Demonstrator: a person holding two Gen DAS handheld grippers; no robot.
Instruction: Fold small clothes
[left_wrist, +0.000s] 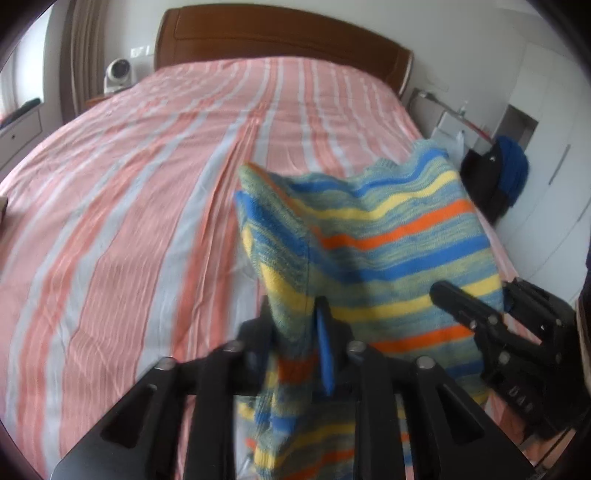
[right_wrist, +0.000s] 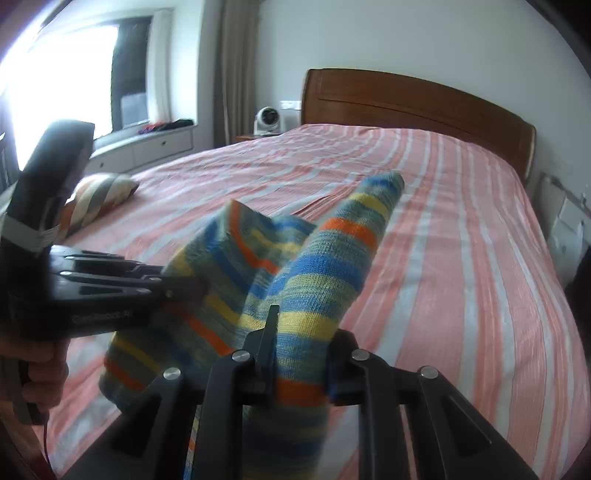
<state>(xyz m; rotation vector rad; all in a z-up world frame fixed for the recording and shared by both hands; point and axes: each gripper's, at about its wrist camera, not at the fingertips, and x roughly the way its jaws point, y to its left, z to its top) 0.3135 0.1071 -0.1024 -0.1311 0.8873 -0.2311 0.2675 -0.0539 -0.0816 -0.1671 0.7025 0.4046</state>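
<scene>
Across the pink-striped bed (left_wrist: 129, 206), near its foot edge, a striped knit garment (left_wrist: 388, 236) hangs lifted between the left gripper (left_wrist: 295, 332) and right gripper (right_wrist: 301, 350), each clamped on an edge, so the fold is underway; next, lay it flat and even.

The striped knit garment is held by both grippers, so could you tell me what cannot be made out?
- Striped knit garment: type and lower part, cut off by both views' bottom edges.
- Left gripper and right gripper: contact hidden by bunched cloth.
- Dark bundle: blurred, left view.
</scene>
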